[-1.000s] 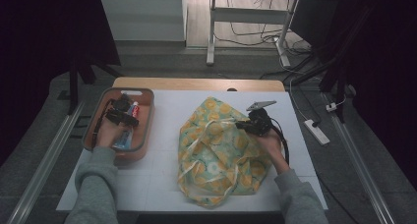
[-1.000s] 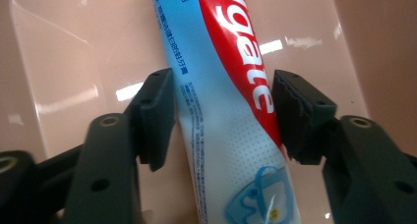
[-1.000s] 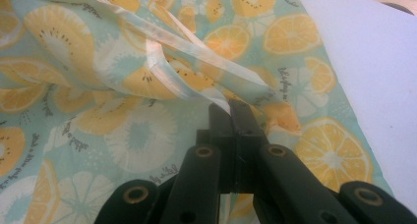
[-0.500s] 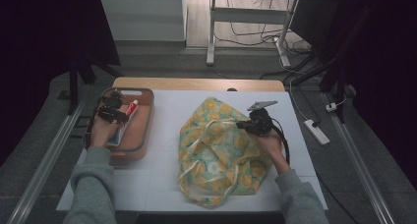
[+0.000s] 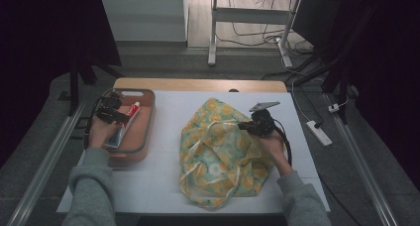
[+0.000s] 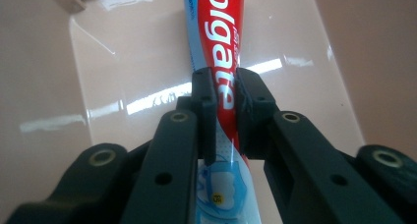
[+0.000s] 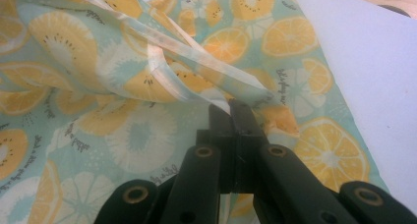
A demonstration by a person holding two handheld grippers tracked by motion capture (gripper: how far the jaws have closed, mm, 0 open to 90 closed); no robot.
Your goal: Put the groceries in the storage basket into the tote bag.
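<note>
up close, left hand-held gripper clamps the toothpaste tube — right hand-held gripper pinches the fruit-print bag.

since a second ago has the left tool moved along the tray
Yes. The left tool, shut on the toothpaste tube, has shifted toward the tray's far end and left rim.

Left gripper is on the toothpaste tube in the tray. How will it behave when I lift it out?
The toothpaste tube looks soft, so it will likely sag past the left gripper, whose jaws pinch it mid-length. Its glossy skin may slip. It lies flat in the tray, so rolling seems unlikely.
</note>
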